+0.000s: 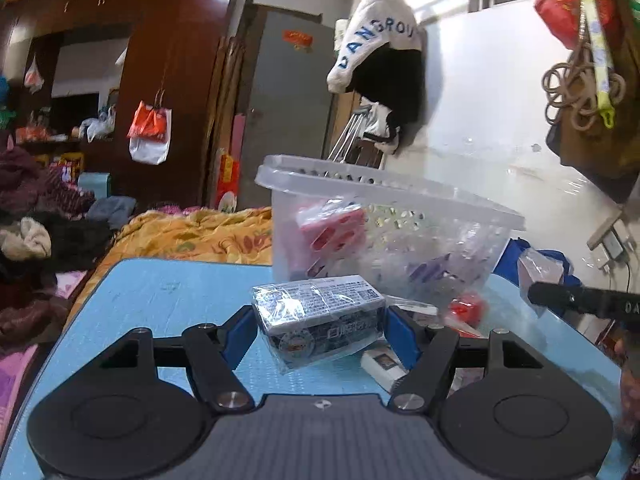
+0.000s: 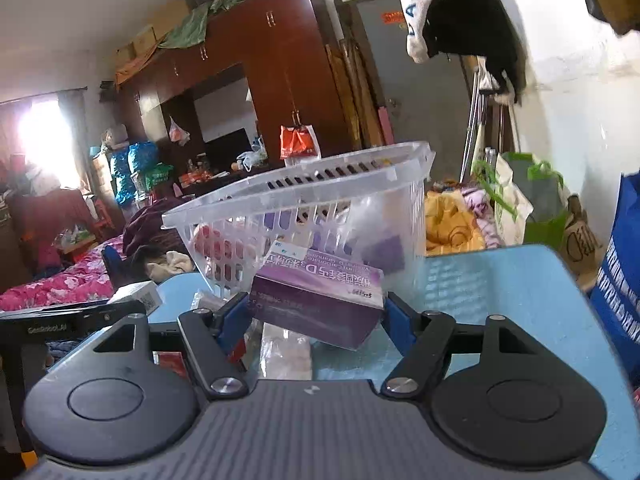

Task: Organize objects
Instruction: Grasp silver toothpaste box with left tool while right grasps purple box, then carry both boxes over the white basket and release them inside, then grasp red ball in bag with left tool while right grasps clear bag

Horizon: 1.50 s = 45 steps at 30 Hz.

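While both tools carry loads, step in hand is transfer to clear basket (image 1: 384,216).

Left tool (image 1: 320,334): clamped on plastic-wrapped box (image 1: 320,320), held in front of basket, over blue bench (image 1: 160,292).

Right tool (image 2: 316,316): clamped on purple box (image 2: 320,300), close against basket wall, below rim.

Next, judged: raise each box above basket rim, carry over opening, release; avoid knocking tilted-looking basket.

One clear basket (image 1: 384,200), one purple box (image 2: 316,300), one plastic-wrapped silver box (image 1: 320,320), two claws (image 1: 320,334).
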Motion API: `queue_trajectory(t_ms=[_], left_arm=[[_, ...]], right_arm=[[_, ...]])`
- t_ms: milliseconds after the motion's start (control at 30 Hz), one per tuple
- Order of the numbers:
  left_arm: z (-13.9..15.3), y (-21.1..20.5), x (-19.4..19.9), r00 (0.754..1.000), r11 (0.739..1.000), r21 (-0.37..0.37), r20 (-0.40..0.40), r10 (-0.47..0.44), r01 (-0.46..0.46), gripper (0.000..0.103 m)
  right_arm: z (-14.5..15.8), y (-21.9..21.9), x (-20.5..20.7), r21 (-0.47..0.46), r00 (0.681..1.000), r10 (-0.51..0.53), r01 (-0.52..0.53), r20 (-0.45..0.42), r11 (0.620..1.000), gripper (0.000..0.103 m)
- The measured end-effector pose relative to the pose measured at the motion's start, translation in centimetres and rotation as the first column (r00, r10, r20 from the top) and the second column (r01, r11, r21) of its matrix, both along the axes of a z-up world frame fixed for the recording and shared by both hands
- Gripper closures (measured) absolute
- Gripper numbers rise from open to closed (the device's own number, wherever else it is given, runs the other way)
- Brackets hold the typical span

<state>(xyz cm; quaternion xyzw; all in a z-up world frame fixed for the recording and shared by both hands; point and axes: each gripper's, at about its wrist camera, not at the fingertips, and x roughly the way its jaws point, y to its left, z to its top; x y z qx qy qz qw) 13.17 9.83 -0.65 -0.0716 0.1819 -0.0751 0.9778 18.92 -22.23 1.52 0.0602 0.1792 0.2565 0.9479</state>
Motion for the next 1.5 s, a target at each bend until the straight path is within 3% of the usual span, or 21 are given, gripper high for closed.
queue_trajectory(t_ms=[167, 300, 400, 533, 600, 733, 800, 900, 933, 1067, 1167, 1233, 1400, 1467, 1500], left_arm=[[1.2, -0.4, -1.3, 0.998, 1.000, -0.012, 0.056, -0.021, 0.022, 0.030], [4.7, -1.0, -0.1, 0.994, 0.999, -0.021, 0.105, -0.041, 0.043, 0.030], [7.7, -2.0, 3.3, 0.994, 0.997, -0.029, 0.095, -0.062, 0.065, 0.030], [10.3, -3.3, 9.0, 0.999, 0.999, -0.022, 0.030, -0.032, 0.032, 0.030], [10.6, -4.2, 11.6, 1.000, 1.000, 0.022, -0.009, 0.000, 0.000, 0.030], [9.9, -4.9, 14.4, 0.997, 0.998, 0.061, -0.077, 0.016, -0.012, 0.030], [9.6, -5.2, 14.6, 0.997, 0.996, 0.084, -0.071, 0.026, -0.020, 0.027], [9.3, -5.5, 14.9, 0.997, 0.991, 0.129, -0.067, 0.037, -0.028, 0.019], [9.3, -5.5, 14.9, 0.997, 0.990, 0.139, -0.064, 0.040, -0.031, 0.019], [9.5, -4.6, 14.2, 0.996, 0.990, 0.127, -0.059, 0.066, -0.058, 0.019], [9.2, -3.7, 10.2, 0.999, 0.993, 0.111, -0.012, 0.035, -0.034, 0.019], [7.8, -3.6, 6.4, 1.000, 0.995, 0.098, 0.003, -0.014, 0.013, 0.016], [2.0, -4.5, -1.3, 0.993, 0.993, 0.062, -0.064, -0.094, 0.098, 0.014], [0.3, -4.9, -3.1, 0.987, 0.989, 0.040, -0.084, -0.138, 0.142, 0.014], [-0.4, -5.1, -3.5, 0.985, 0.988, 0.030, -0.095, -0.146, 0.150, 0.014]], right_arm=[[1.3, -0.6, -1.2, 0.009, 0.999, -0.003, 0.003, 0.050, 1.000, 0.030], [5.0, 1.0, -1.1, -0.059, 0.980, -0.028, 0.041, 0.196, 0.997, 0.030], [7.8, 2.8, 1.4, -0.133, 0.958, -0.030, 0.071, 0.286, 0.989, 0.030], [9.3, 5.0, 7.1, -0.241, 0.969, -0.040, 0.100, 0.245, 0.965, 0.030], [9.0, 5.9, 9.3, -0.293, 0.974, -0.054, 0.119, 0.219, 0.949, 0.030], [7.5, 6.5, 11.0, -0.304, 0.986, -0.022, 0.072, 0.164, 0.950, 0.030], [7.0, 6.5, 10.7, -0.304, 0.985, -0.027, 0.078, 0.170, 0.949, 0.029], [7.1, 5.9, 9.9, -0.259, 0.982, -0.032, 0.081, 0.187, 0.963, 0.004], [7.3, 5.5, 9.3, -0.240, 0.980, -0.036, 0.084, 0.197, 0.967, 0.002], [8.2, 3.9, 6.9, -0.139, 0.977, -0.045, 0.074, 0.207, 0.987, 0.000], [7.3, 2.2, 3.5, -0.054, 0.987, -0.040, 0.049, 0.155, 0.997, 0.000], [5.8, 1.8, 1.7, -0.054, 0.995, -0.016, 0.021, 0.094, 0.998, 0.000], [0.5, 2.1, -0.2, -0.108, 0.991, 0.093, -0.104, -0.095, 0.989, 0.001], [-0.6, 2.6, 0.5, -0.128, 0.986, 0.085, -0.104, -0.147, 0.986, 0.006], [-1.3, 2.8, 0.6, -0.143, 0.984, 0.075, -0.099, -0.162, 0.985, 0.014]])
